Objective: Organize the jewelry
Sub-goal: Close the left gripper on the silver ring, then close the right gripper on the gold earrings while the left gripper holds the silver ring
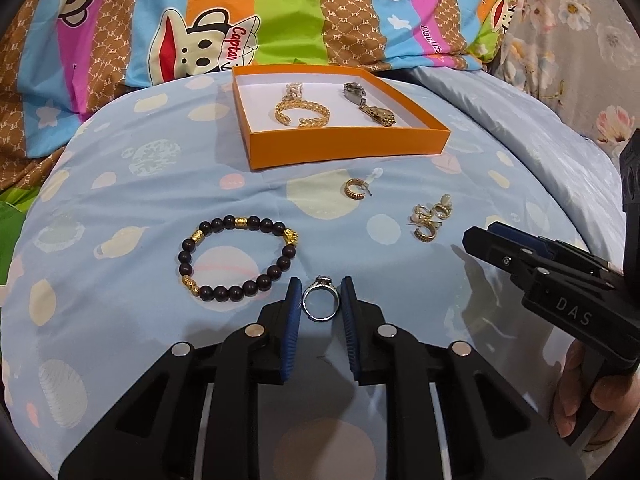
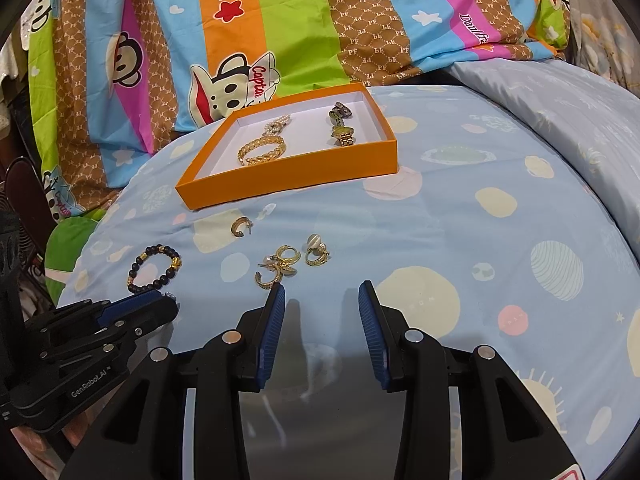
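Left claw [image 1: 320,300] straddles the silver ring [image 1: 321,303], fingers apart, contact unclear, lined up to pinch it for the orange box [image 1: 348,146]; right claw [image 2: 321,300] open, empty, parked beside the earrings [image 2: 280,266] on the bedsheet [image 2: 460,216]

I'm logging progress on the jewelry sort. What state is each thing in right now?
Orange box: open, no lid on it.
Gold cuff: inside the box.
Watch: inside the box.
Beaded bracelet: lying on the bedsheet, outside the box.
Silver ring: on the sheet, between the left gripper's open fingers.
Single hoop earring: on the sheet.
Earring cluster: on the sheet.
Left gripper: open.
Right gripper: open, empty.
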`<state>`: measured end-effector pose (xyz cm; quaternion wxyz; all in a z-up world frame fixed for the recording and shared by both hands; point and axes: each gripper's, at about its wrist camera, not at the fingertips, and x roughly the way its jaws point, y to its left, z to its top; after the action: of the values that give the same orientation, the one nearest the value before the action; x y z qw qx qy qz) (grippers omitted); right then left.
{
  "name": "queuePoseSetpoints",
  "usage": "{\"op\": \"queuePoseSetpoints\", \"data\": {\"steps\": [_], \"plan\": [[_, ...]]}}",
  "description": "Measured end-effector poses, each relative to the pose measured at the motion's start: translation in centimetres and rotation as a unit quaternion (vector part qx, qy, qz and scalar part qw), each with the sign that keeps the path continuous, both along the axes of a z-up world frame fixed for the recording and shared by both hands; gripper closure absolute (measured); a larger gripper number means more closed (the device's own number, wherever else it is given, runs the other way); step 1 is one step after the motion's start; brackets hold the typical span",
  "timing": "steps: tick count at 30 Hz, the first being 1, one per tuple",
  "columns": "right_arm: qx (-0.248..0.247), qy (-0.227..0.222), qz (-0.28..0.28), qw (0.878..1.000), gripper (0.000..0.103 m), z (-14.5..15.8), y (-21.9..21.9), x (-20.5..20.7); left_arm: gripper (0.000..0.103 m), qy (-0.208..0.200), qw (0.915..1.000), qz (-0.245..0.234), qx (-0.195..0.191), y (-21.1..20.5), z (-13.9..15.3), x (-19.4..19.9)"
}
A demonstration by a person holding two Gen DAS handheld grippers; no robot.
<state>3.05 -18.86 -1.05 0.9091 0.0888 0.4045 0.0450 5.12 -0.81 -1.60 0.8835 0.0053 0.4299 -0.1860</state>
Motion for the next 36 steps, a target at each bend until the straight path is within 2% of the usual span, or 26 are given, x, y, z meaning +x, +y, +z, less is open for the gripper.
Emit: {"op": "queuePoseSetpoints", "data": {"steps": [5,12,17,19,25,36], "plan": [[0.01,-0.002,0.002,1.0,0.065,0.2,0.0,0.5,0.084,-0.005,0.9999,0.01,-0.012,0.5,0.3,-0.1],[-0.017,-0.001,0.005,1.0,0.065,0.3,1.1,2.8,0.084,-0.012,0.999,0.035,-0.023,2.0,0.6,-0.3],[-0.015,0.003,0.004,1.0,0.071,0.1,1.1,3.8,0.084,-0.008,0.9987,0.041,-0.03,2.5,0.5,0.0],[-0.013,0.012,0.006,1.0,0.08,-0.2,1.2,4.1,0.084,-0.009,0.9988,0.039,-0.029,2.4,0.5,0.0],[-0.009,0.024,0.003,1.0,0.09,-0.7,1.0,4.4,0.084,-0.006,0.9989,0.037,-0.03,2.3,0.4,0.1],[-0.005,-0.004,-0.005,1.0,0.092,0.1,0.7,3.3,0.084,-0.007,0.9989,0.036,-0.031,2.2,0.4,0.1]]}}
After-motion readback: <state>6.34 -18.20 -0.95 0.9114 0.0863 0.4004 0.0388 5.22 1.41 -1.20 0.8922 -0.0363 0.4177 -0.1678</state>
